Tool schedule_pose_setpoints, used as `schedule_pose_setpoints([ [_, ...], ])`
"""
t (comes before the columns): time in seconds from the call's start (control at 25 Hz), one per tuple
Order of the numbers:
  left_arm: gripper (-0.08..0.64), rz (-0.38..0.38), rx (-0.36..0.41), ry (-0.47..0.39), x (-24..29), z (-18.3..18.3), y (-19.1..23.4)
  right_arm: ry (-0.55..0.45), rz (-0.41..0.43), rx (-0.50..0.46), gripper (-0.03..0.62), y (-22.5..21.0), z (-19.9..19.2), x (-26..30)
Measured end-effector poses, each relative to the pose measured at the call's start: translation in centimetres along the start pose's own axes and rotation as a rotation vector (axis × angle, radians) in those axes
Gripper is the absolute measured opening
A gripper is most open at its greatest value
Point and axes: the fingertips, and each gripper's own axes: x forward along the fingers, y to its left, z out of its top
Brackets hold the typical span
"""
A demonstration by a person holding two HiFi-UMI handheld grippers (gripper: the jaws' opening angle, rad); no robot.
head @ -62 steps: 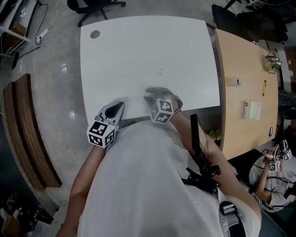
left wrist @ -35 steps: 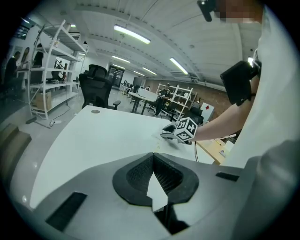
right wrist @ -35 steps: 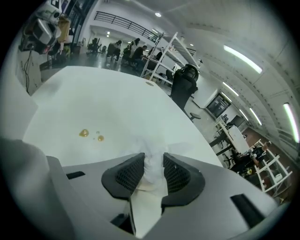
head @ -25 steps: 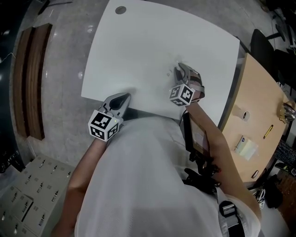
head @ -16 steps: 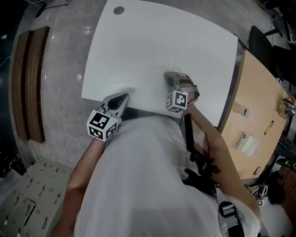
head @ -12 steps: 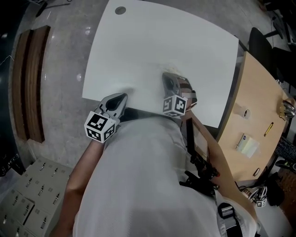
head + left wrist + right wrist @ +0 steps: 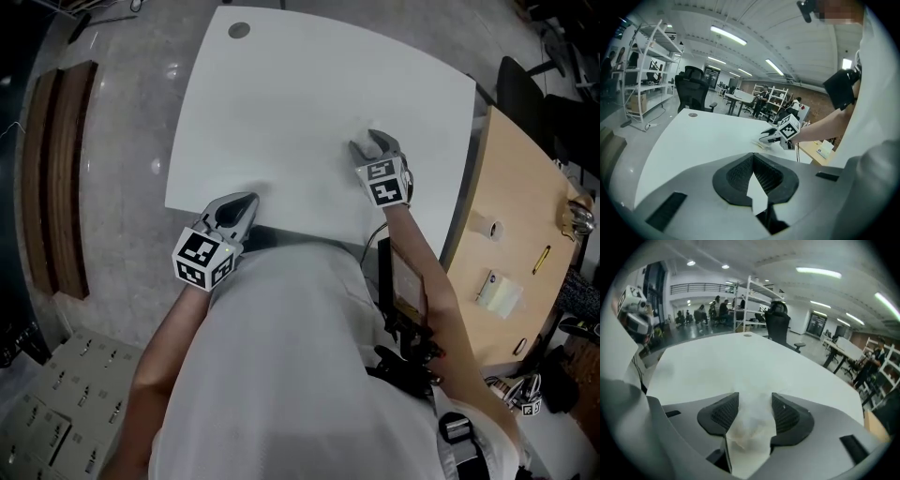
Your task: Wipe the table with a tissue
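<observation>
I've got the right gripper (image 7: 373,142) over the right side of the white table (image 7: 281,103). Its jaws have just been opening and now stand wide, with the crumpled tissue (image 7: 749,430) between them. My left gripper (image 7: 239,204) sits at the near edge, jaws together, holding nothing.
</observation>
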Motion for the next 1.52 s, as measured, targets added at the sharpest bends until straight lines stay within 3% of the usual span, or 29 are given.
schedule_pose_setpoints([
  [0.12, 0.006, 0.008, -0.010, 0.006, -0.2, -0.4, 0.2, 0.031, 0.011, 0.165, 0.222, -0.9, -1.9, 0.1],
  [0.36, 0.006, 0.013, -0.015, 0.011, -0.1, -0.5, 0.5, 0.056, -0.033, 0.369, 0.227, -1.0, -3.9, 0.0],
  [0.44, 0.006, 0.011, -0.016, 0.010, 0.0, -0.4, 0.4, 0.060, -0.043, 0.378, 0.167, -0.3, -3.6, 0.1],
  [0.64, 0.006, -0.001, -0.015, 0.012, 0.0, -0.6, 0.0, 0.046, -0.062, 0.300, 0.135, 0.8, -3.0, 0.1],
  [0.8, 0.006, -0.001, -0.011, 0.022, -0.3, -1.0, 0.1, 0.052, 0.008, 0.148, 0.132, 4.0, -1.6, 0.6],
  [1.08, 0.006, -0.020, 0.001, 0.015, -0.4, -0.5, 0.2, 0.016, 0.165, -0.006, 0.129, 12.2, 0.8, 1.2],
  [1.24, 0.006, -0.042, 0.016, 0.019, -0.9, -0.5, 0.6, -0.004, 0.291, -0.075, 0.129, 17.6, 1.9, 1.2],
  [1.4, 0.006, -0.064, 0.037, 0.021, -1.6, -0.3, 1.7, -0.001, 0.501, -0.176, 0.129, 23.9, 2.3, 0.3],
  [1.52, 0.006, -0.089, 0.058, 0.016, -1.9, 0.1, 2.8, -0.048, 0.580, -0.156, 0.129, 26.1, 3.2, -1.2],
])
